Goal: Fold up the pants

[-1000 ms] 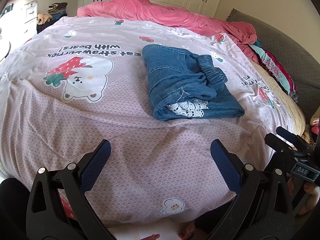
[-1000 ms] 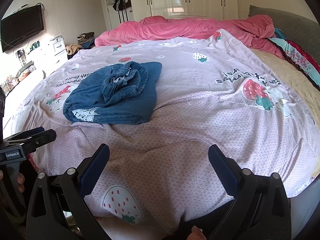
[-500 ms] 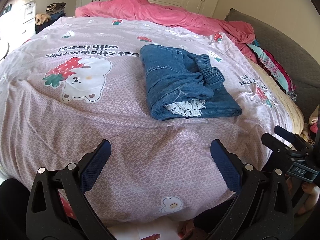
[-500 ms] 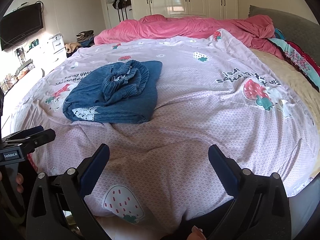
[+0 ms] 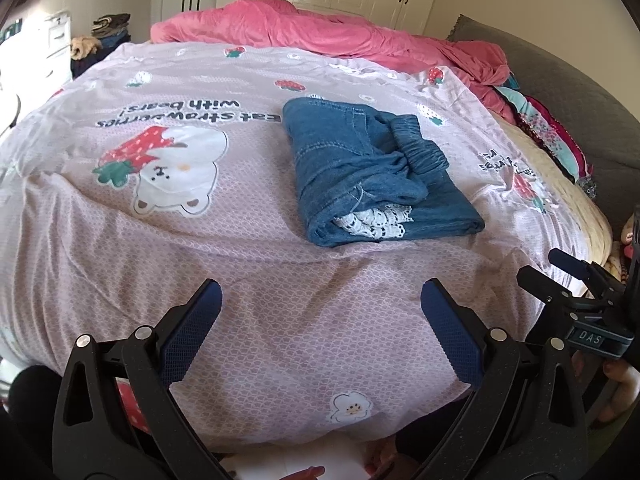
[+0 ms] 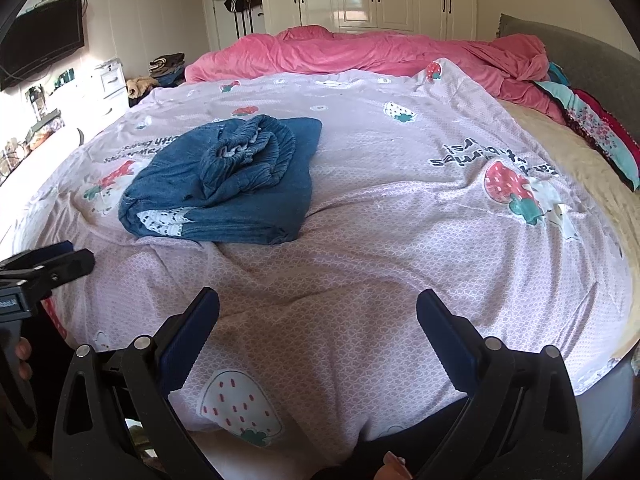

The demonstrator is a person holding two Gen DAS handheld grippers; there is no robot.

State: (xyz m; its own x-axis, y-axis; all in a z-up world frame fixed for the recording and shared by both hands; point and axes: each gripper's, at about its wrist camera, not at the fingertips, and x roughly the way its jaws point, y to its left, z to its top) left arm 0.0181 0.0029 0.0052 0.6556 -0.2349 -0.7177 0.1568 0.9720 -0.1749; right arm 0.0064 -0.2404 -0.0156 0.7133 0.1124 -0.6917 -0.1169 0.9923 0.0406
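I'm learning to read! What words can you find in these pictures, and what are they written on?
"Eat strawberries with bears!" is printed upside down on the bedsheet, above the bear.
"DAS" is on a tag on the right tongs, seen at the edge of the left view.
More writing on the sheet near the strawberry is upside down and too warped to read.
The label on the left tongs is cut off and unreadable.

Both views sit slightly nearer the folded pants [image 5: 372,172] than before
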